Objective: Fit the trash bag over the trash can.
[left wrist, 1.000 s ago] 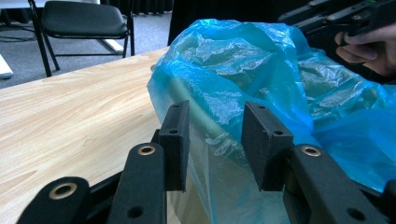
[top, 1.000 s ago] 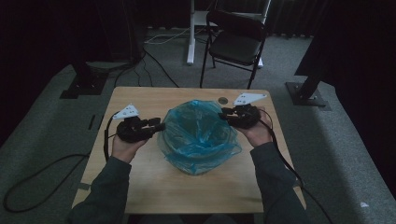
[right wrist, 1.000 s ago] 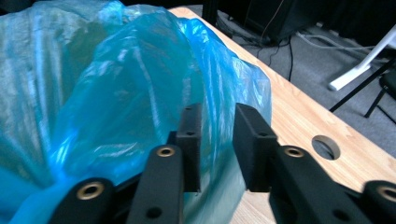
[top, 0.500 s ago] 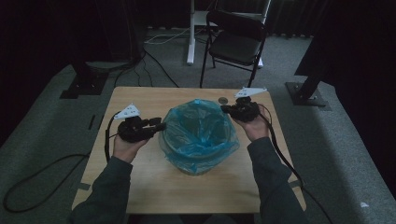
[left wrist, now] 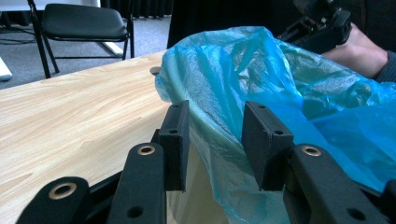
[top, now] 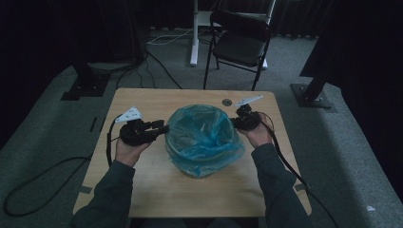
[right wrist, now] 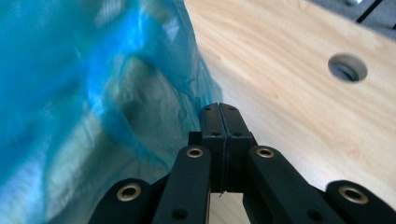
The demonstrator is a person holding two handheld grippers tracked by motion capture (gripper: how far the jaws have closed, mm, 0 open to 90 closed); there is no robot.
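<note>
at mid-frame on a wooden table [top: 142, 190], a person works a blue plastic bag [top: 204, 133] over the rim of a round bin [top: 199, 168], a gripper on each side. the left gripper [left wrist: 212, 140], at the bag's left edge, has its jaws spread with a fold of film and the bin's rim between them, not yet clamped. the right gripper [right wrist: 221, 140], at the bag's right edge, is pressed together, seemingly pinching the film. done well, both sides would pull outward and down evenly, avoiding a tear.
</note>
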